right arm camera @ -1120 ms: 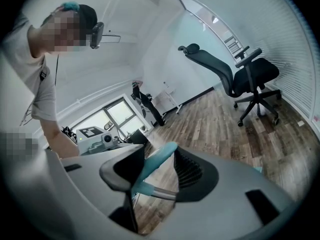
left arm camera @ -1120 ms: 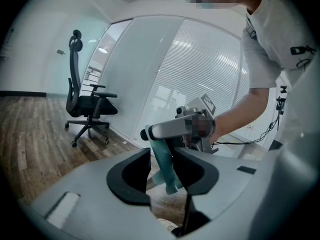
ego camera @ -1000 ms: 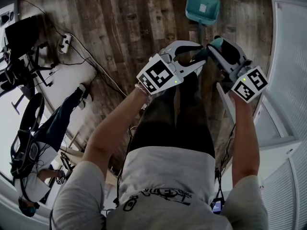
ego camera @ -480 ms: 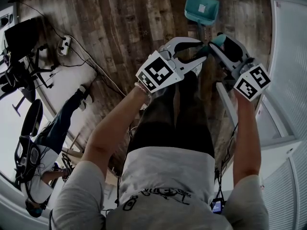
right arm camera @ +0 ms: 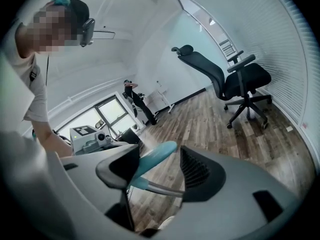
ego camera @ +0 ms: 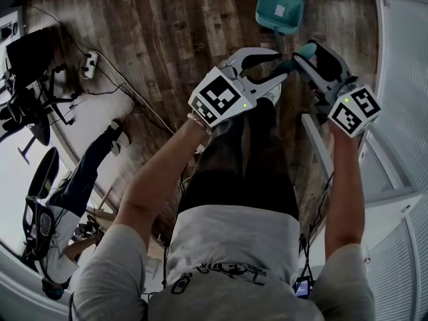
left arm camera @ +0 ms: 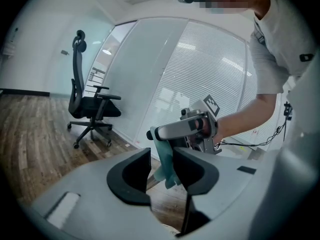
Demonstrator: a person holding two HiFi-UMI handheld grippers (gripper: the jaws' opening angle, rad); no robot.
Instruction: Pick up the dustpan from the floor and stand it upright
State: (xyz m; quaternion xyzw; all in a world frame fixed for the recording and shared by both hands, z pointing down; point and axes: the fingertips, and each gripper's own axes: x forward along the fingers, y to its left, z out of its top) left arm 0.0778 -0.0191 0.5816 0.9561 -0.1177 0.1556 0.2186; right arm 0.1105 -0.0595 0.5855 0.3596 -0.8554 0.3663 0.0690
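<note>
The left gripper's [left arm camera: 161, 160] fingers [left arm camera: 196, 171] are closed on the teal handle [left arm camera: 164, 156] of the dustpan [ego camera: 279, 11], which runs upright between them. Facing it, the right gripper's [right arm camera: 160, 165] fingers [right arm camera: 200, 173] stand wide apart, having just been opening; the handle's rounded end lies in their gap, close to one finger and clear of the other. From the two grippers, held in front of the person's legs, the thin handle drops to the teal pan, which stands on the wooden floor [ego camera: 167, 32] near its edge along the pale glass wall [ego camera: 401, 59]. A black office chair [right arm camera: 235, 81] stands farther off by the blinds.
</note>
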